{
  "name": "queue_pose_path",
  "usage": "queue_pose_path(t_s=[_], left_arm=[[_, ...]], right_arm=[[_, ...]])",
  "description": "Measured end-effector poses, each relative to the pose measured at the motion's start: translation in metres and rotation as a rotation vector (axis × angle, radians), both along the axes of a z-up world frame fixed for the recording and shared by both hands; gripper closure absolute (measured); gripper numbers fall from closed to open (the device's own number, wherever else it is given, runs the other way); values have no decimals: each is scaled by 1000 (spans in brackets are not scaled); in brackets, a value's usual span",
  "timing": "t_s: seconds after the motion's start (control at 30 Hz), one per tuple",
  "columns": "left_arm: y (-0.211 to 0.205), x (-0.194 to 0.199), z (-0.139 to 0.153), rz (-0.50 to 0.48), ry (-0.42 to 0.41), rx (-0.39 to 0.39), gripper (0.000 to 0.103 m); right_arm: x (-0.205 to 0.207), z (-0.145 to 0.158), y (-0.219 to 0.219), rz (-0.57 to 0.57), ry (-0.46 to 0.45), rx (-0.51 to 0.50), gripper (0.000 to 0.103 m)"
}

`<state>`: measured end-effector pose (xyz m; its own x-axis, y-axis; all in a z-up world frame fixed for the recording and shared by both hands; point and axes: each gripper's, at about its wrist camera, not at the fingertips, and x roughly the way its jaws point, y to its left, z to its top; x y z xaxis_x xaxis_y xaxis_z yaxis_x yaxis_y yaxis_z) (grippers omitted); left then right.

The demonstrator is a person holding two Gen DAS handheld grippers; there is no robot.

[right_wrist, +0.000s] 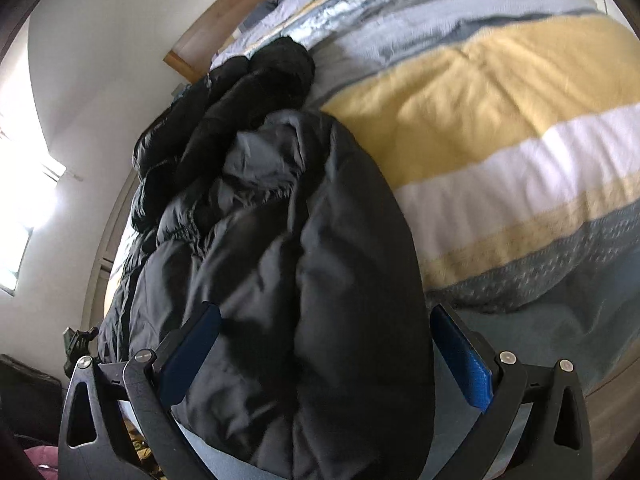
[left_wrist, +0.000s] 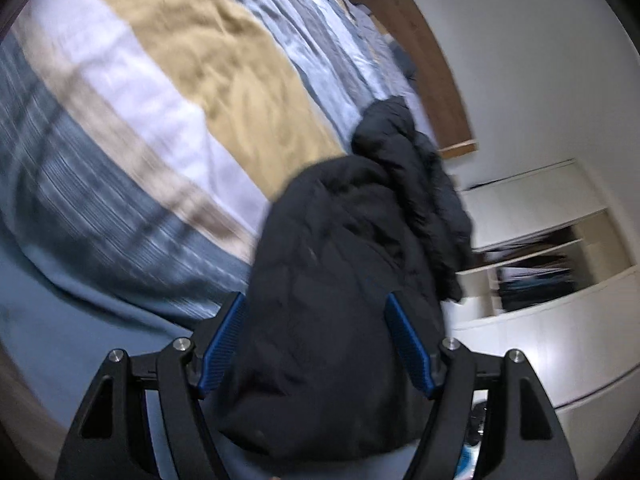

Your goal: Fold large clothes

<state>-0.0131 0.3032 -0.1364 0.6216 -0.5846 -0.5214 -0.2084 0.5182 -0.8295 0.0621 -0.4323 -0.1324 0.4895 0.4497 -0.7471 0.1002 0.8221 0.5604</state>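
Observation:
A black puffy jacket (left_wrist: 340,248) lies crumpled on the near edge of the bed, reaching away toward the headboard. In the right wrist view the same jacket (right_wrist: 280,260) shows its grey lining, with a bunched sleeve farther back. My left gripper (left_wrist: 315,298) hovers close over the jacket's near end. Its jaws stand apart, and the blue pads (left_wrist: 224,344) show bare inner faces. My right gripper (right_wrist: 325,308) is spread wider, straddling a thick fold of the jacket, and its pads (right_wrist: 460,360) do not press on the fabric. Both views are blurred by motion.
The bed carries a striped duvet (left_wrist: 160,80) in yellow, white and blue over a blue sheet (left_wrist: 60,320). A wooden headboard (left_wrist: 424,40) and an open white wardrobe (left_wrist: 540,248) stand beyond. A bright window (right_wrist: 24,184) is at the left, and wooden floor (right_wrist: 616,412) shows at the lower right.

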Motion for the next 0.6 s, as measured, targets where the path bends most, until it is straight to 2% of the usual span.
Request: queue_pose_path(t_s=[0.13,0.3,0.37,0.53,0.6], left_arm=[[-12,-2,-7,-47,8,-43,33],[-26,0,-9,-75,28,-19,32],[-31,1,-9,-88,30,-4,32],[-42,4,-6,-113,28,28,33],[-48,4,-5,-124,26,37,33]], right_arm=[[-3,-11,3,29,24,72,0],[-5,-16,11,60,29,109,1],[-6,-16,11,59,32,122,6],[-8,-16,13,76,29,143,33],[-9,-17,15,88,28,154,39]])
